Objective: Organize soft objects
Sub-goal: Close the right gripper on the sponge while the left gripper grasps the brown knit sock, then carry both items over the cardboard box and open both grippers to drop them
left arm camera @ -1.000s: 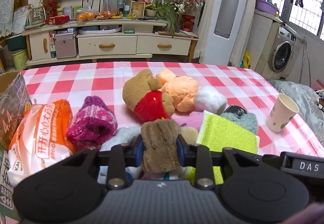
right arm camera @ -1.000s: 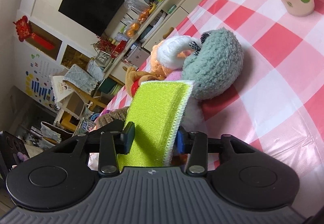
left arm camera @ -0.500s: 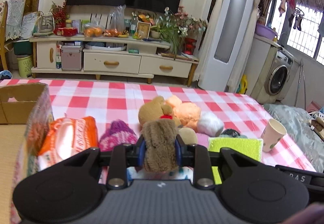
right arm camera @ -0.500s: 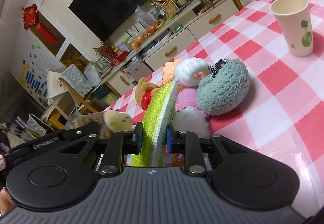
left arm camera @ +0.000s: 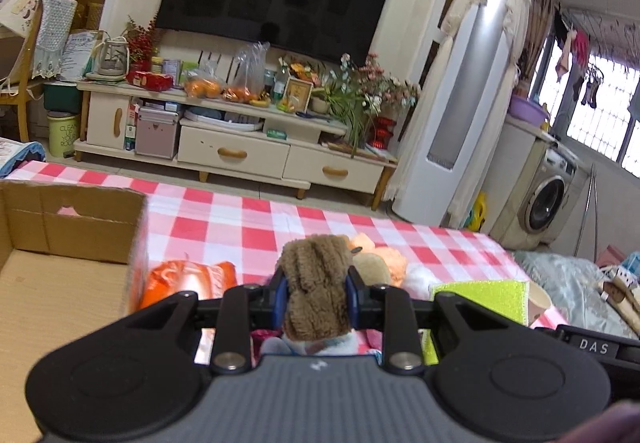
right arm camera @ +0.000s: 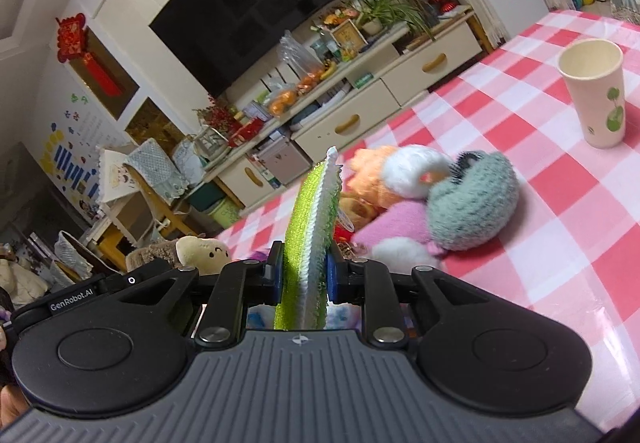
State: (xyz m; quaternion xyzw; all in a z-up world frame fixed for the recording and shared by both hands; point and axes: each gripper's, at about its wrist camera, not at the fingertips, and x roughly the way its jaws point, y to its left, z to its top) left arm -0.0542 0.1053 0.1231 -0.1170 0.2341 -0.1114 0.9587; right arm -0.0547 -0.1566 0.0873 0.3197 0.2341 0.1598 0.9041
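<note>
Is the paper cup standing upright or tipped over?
Upright: the paper cup stands on its base on the checked tablecloth, open mouth up.

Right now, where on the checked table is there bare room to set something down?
Bare checked tablecloth lies between the paper cup and the grey-green knitted toy, and along the far edge toward the TV stand. The cardboard box floor looks bare. The middle is crowded with plush toys.

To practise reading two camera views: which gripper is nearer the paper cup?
Right. The right gripper, holding the green cloth, has the paper cup close ahead to its right; the left gripper sits further left, beside the cardboard box.
</note>
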